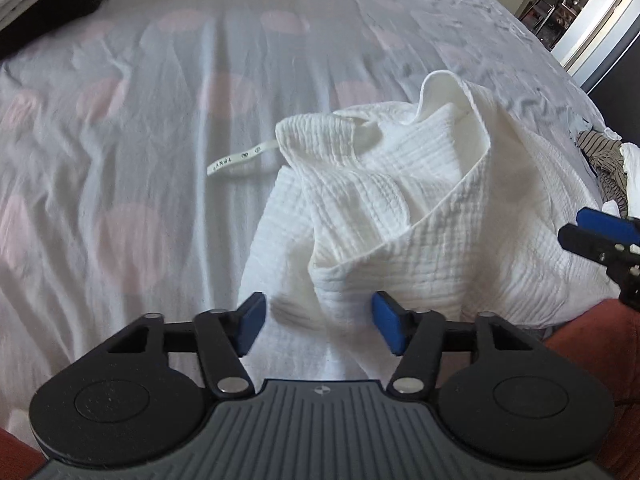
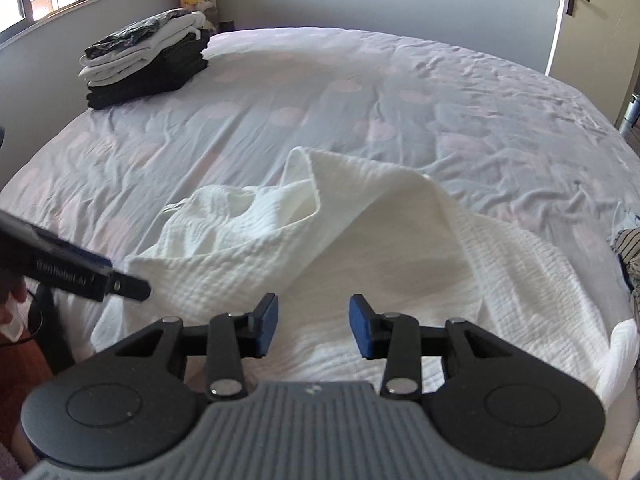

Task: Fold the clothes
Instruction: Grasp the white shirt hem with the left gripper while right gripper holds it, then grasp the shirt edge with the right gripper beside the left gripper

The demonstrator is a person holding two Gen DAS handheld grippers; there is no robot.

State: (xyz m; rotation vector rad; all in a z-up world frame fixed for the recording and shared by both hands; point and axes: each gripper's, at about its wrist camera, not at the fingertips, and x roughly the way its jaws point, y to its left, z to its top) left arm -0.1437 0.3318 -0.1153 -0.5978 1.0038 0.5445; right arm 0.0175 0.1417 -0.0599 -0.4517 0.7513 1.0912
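Item under task: white crinkle-weave garment (image 1: 400, 208), lying rumpled on the bed (image 1: 140, 160), at the near edge, right of bed centre. Landmark for all positions = this garment.

Condition: bunched, not flat. One corner stands up in a peak at the far side; a diagonal hemmed edge crosses the middle; a care label (image 1: 240, 158) trails out to the left onto the sheet.

Left claw (image 1: 320, 326): jaws wide, nothing held, poised at garment's near-left edge, fabric showing between the blue pads. Right claw (image 2: 314, 326): jaws wide, nothing held, over the near-middle of the garment.

Other: stack of folded clothes (image 2: 148, 60) far left beyond the garment, well apart. Striped unfolded clothing (image 1: 604, 164) just to the garment's right.

Handling, est.: light, soft, limp; no stiffness, will drape and sag when lifted. Crinkle texture prob. gives pads fair grip; not fragile. Thin layers may pinch together, so risk of picking up two plies.

Grip rec.: take hemmed edges or corners, one per claw, well apart, then pull taut to flatten before folding. Avoid the label.
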